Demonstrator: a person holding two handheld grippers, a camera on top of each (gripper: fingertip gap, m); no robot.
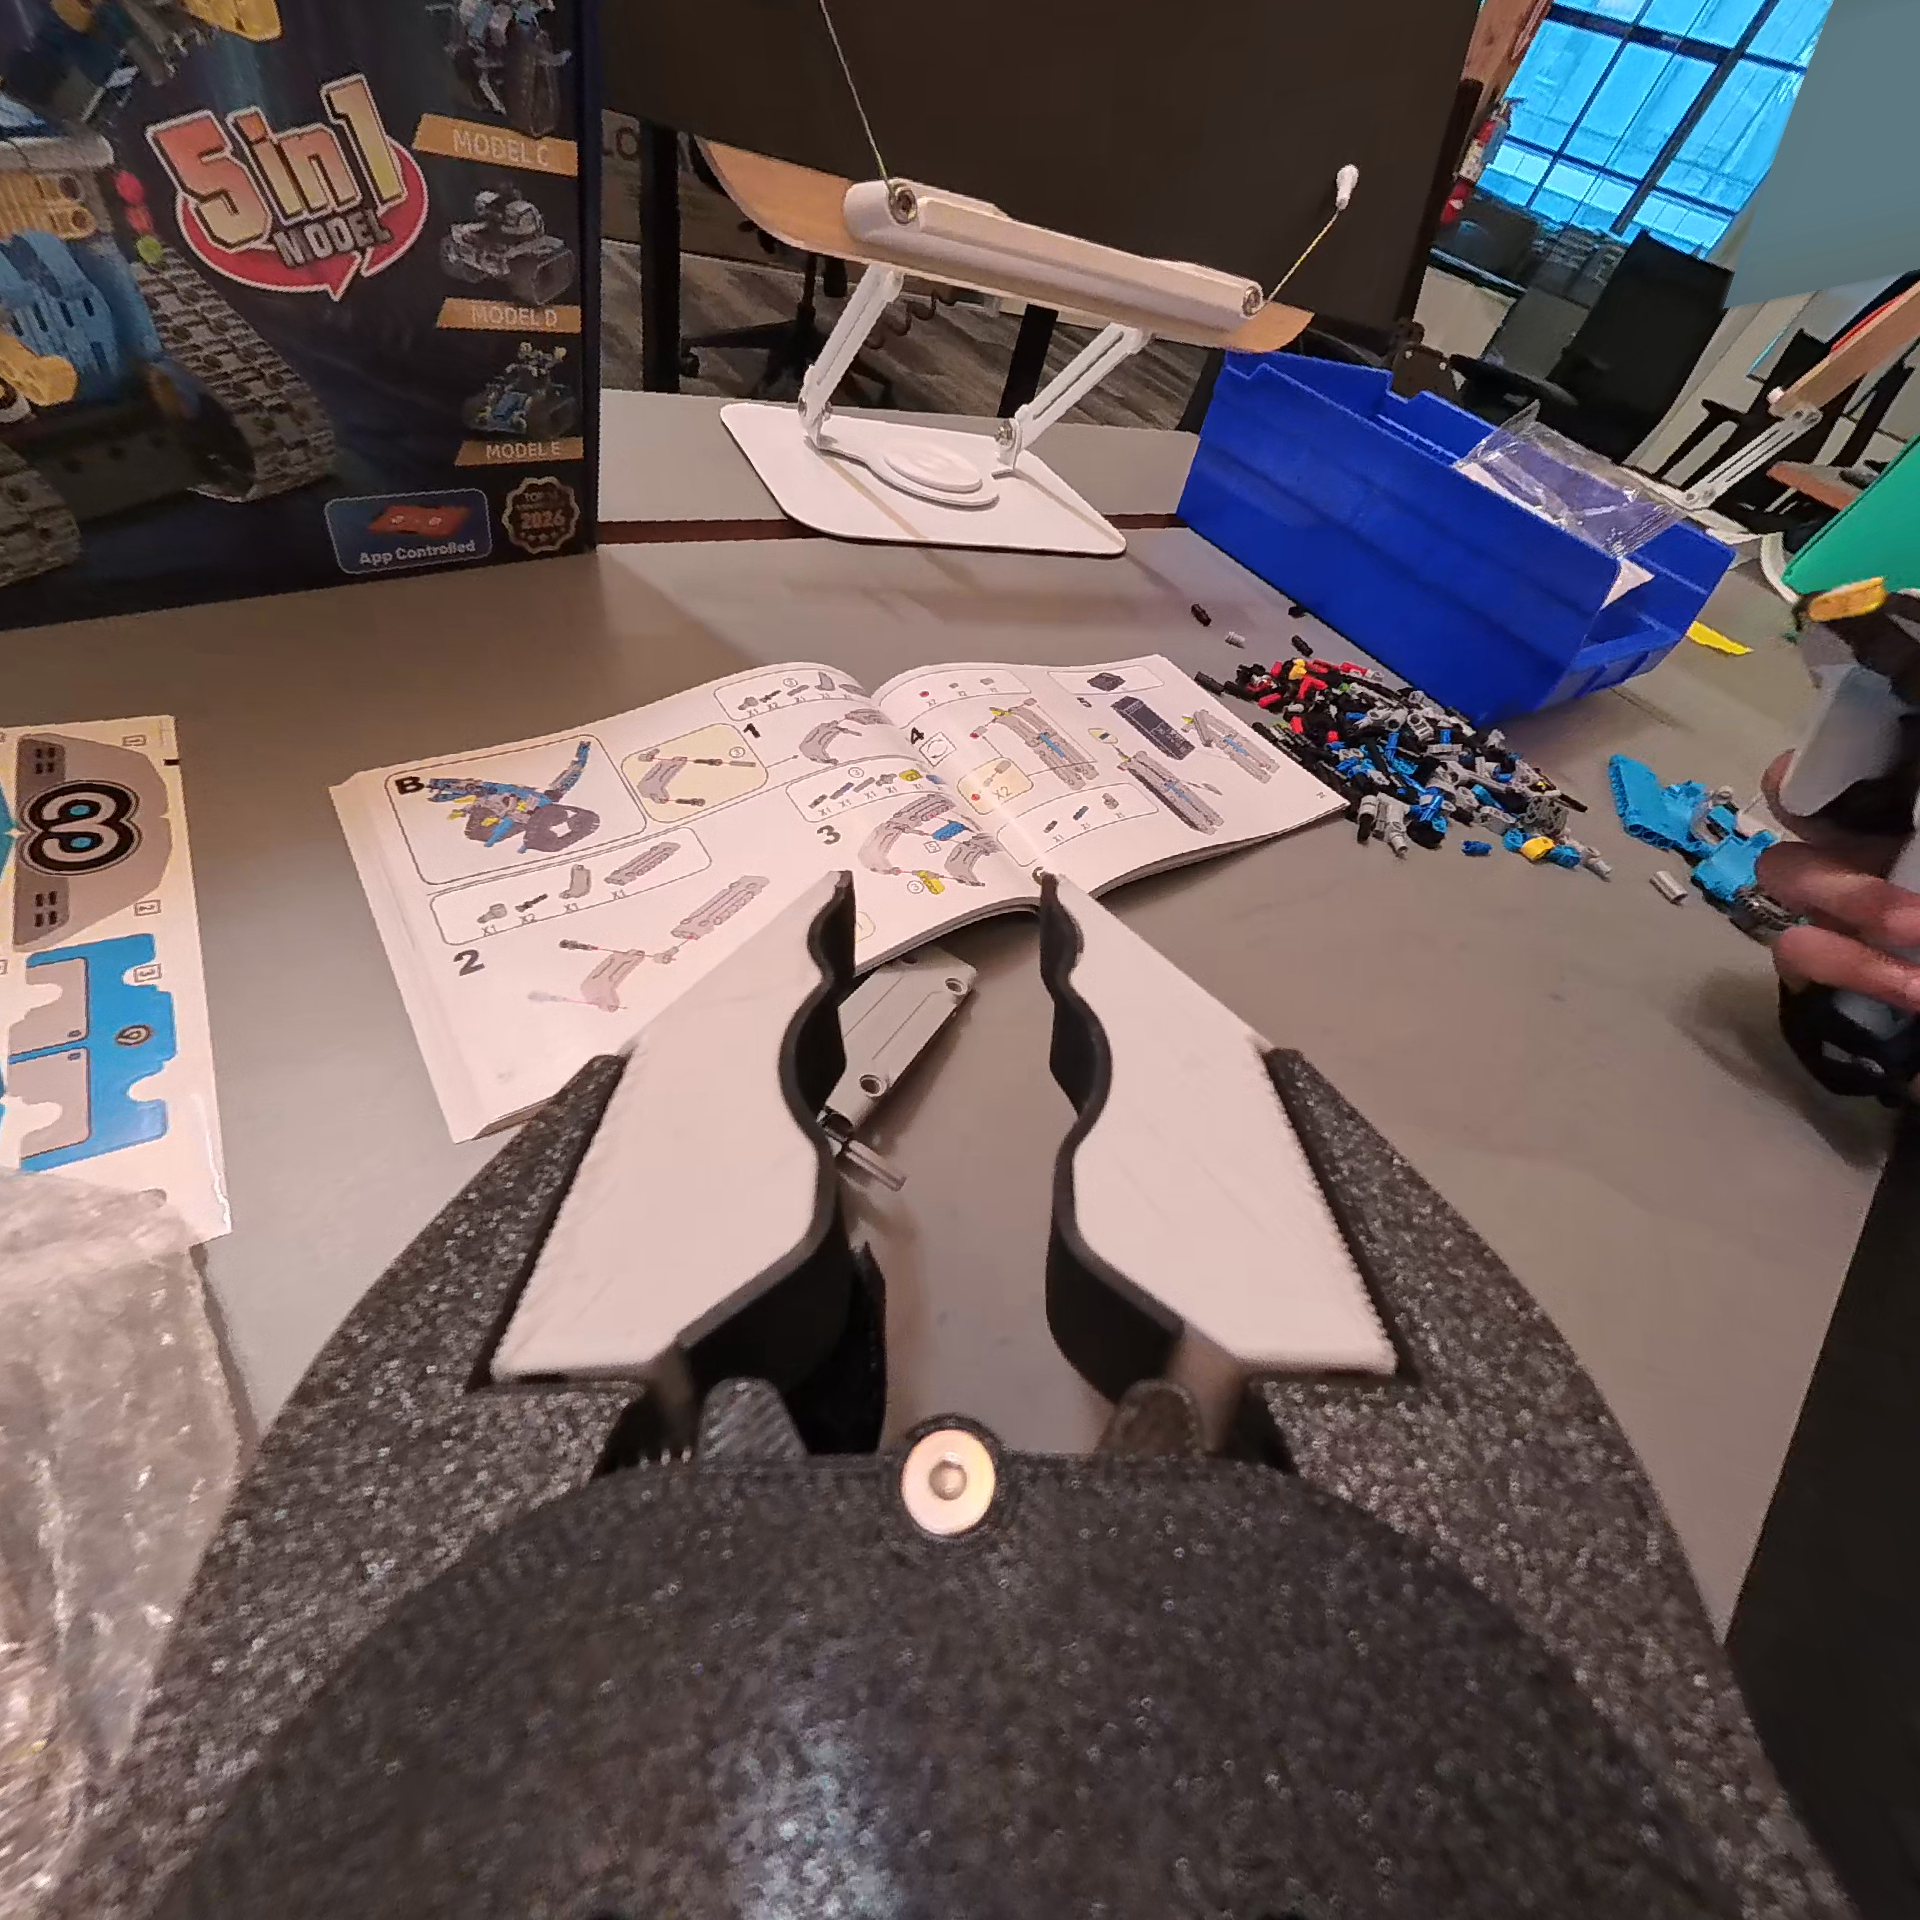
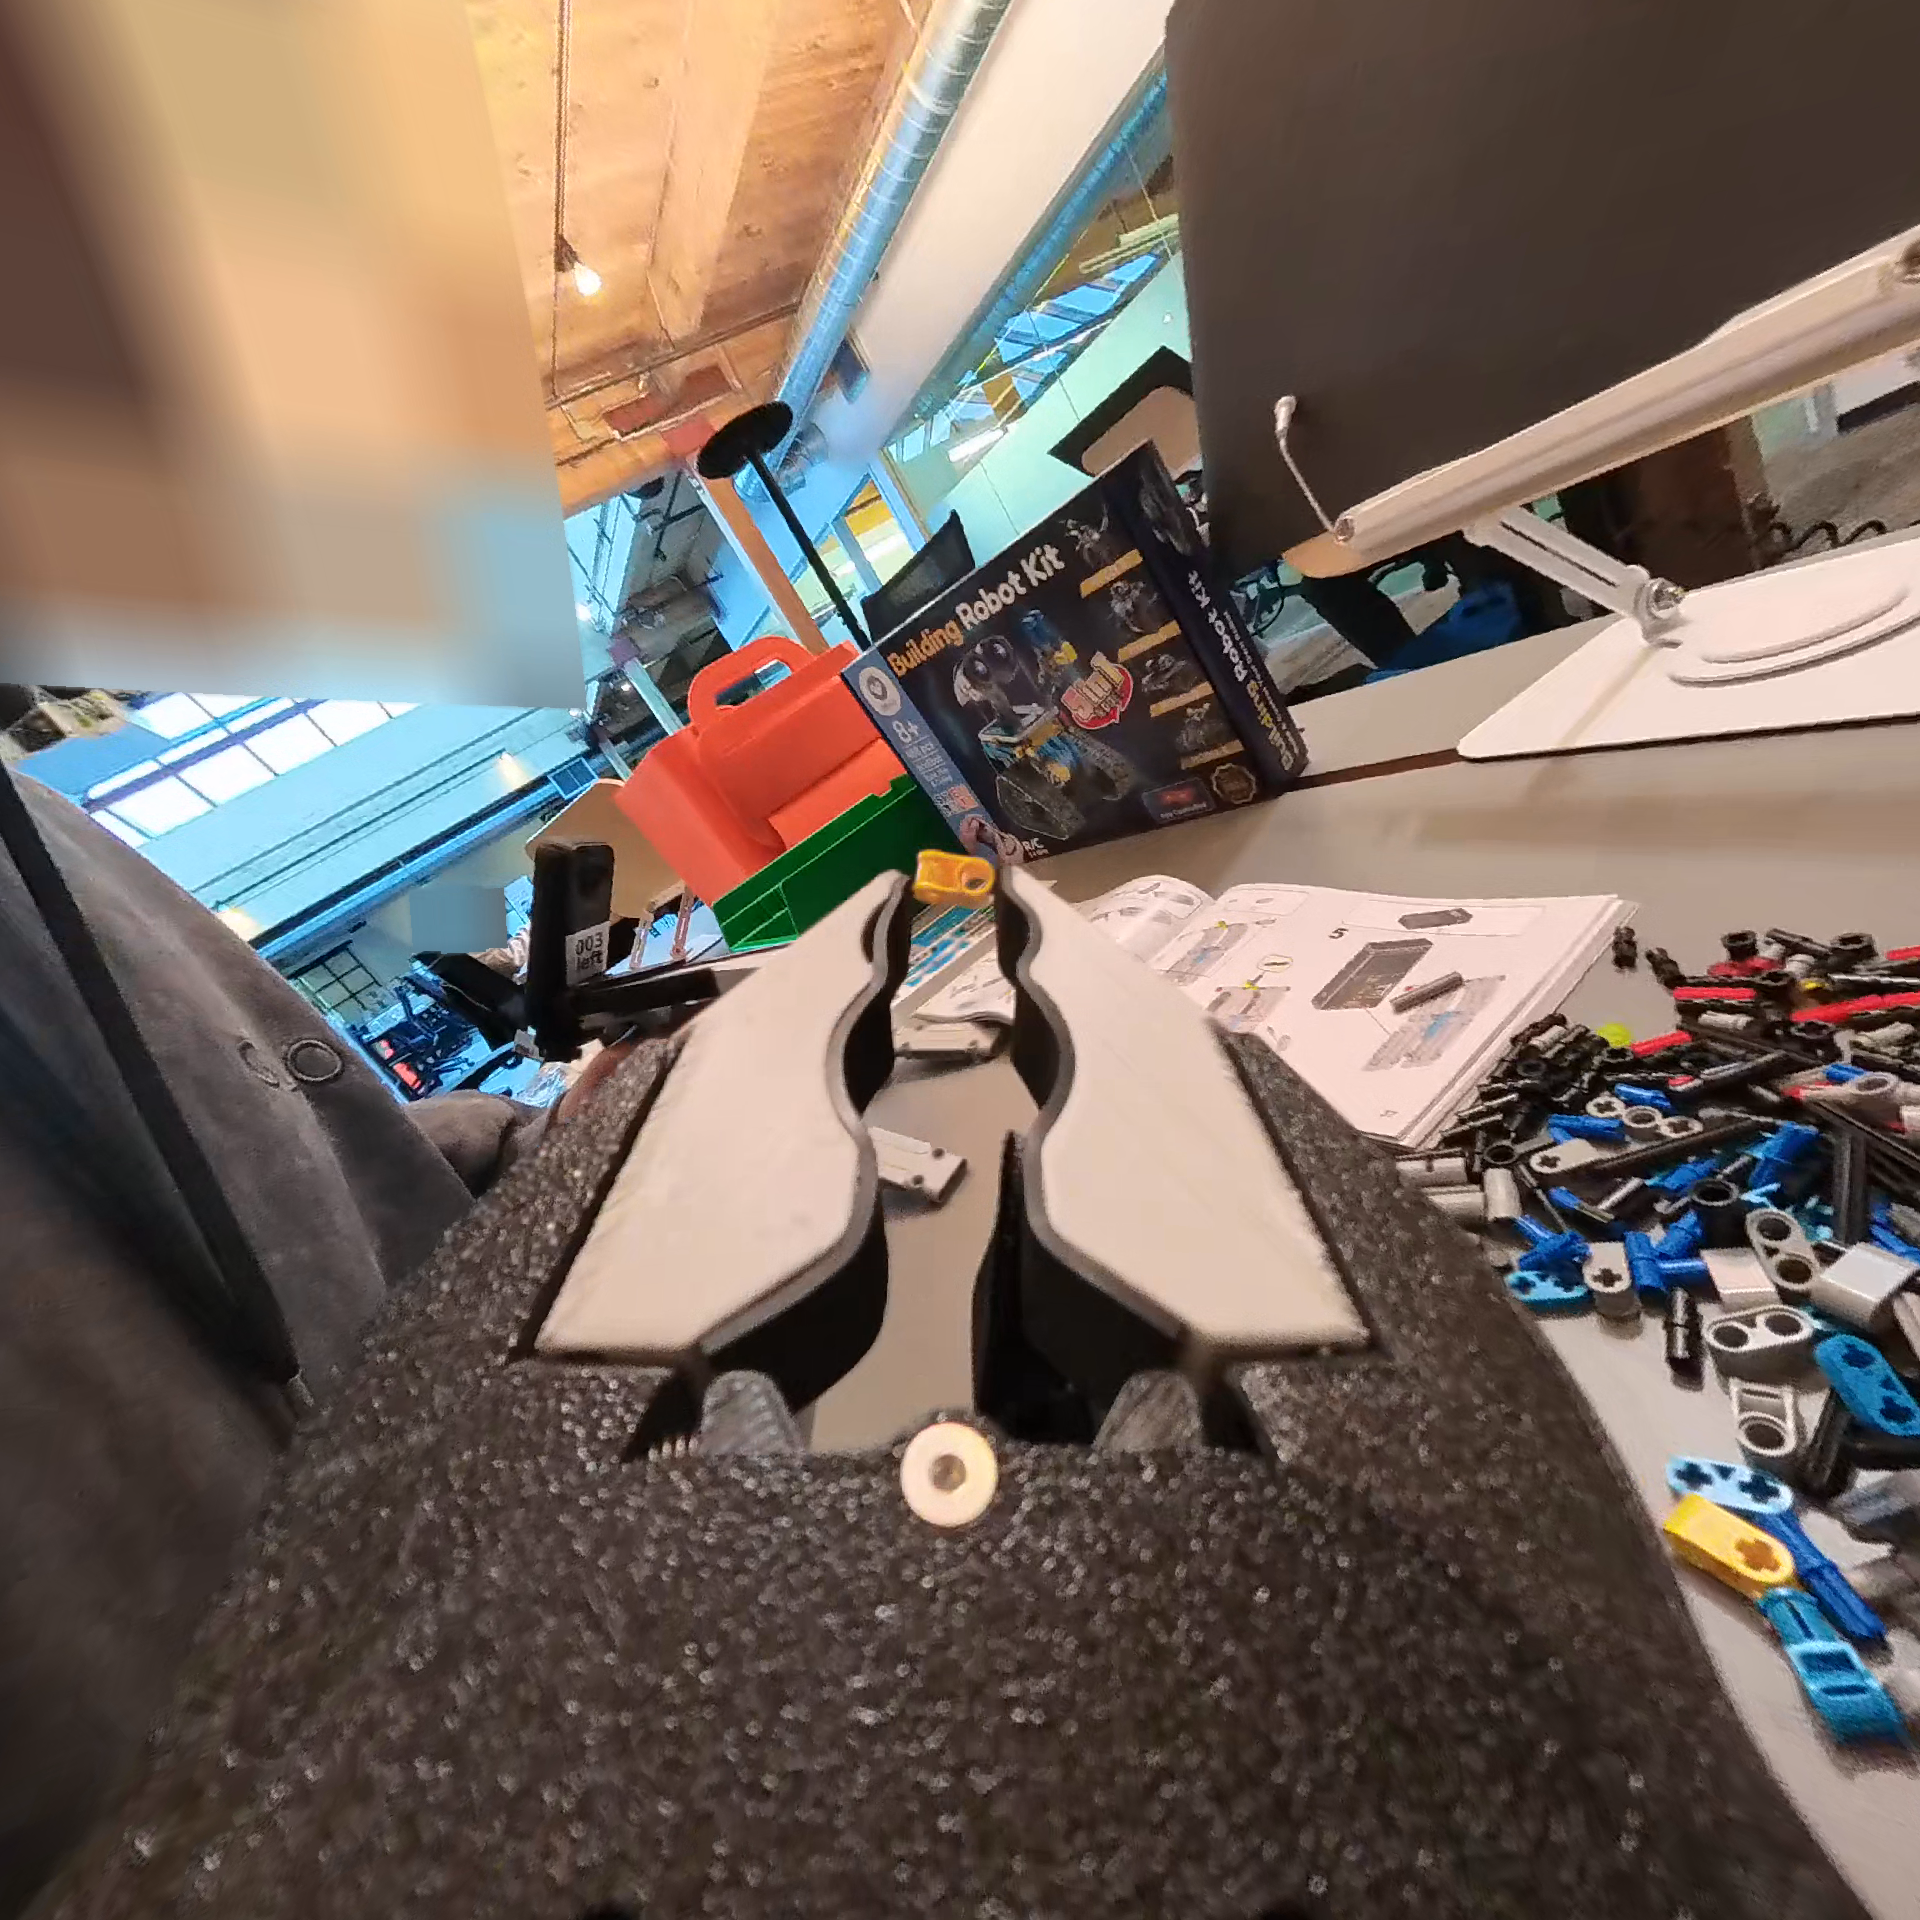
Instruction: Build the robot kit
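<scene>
My left gripper (image 1: 943, 883) is open and empty, low over the grey table (image 1: 1351, 1091). A grey beam (image 1: 904, 1023) with a pin lies on the table between and below its fingers, at the near edge of an open instruction booklet (image 1: 727, 831). My right gripper (image 2: 951, 883) is shut on a small yellow connector (image 2: 951, 876), pinched at the fingertips and held above the table. It shows at the right edge of the left wrist view with the yellow piece (image 1: 1844, 600). Below it a hand (image 1: 1839, 935) holds a light blue assembly (image 1: 1704, 831).
A pile of small blue, black, grey and red parts (image 1: 1403, 748) (image 2: 1714, 1195) lies right of the booklet (image 2: 1403, 966). Behind it stand a blue bin (image 1: 1434, 540), a white stand (image 1: 925, 457) and the kit box (image 1: 291, 291) (image 2: 1070, 707). A sticker sheet (image 1: 94, 935) and bubble wrap (image 1: 83, 1455) lie left. My hands' fingertips stand some 30 cm from each other.
</scene>
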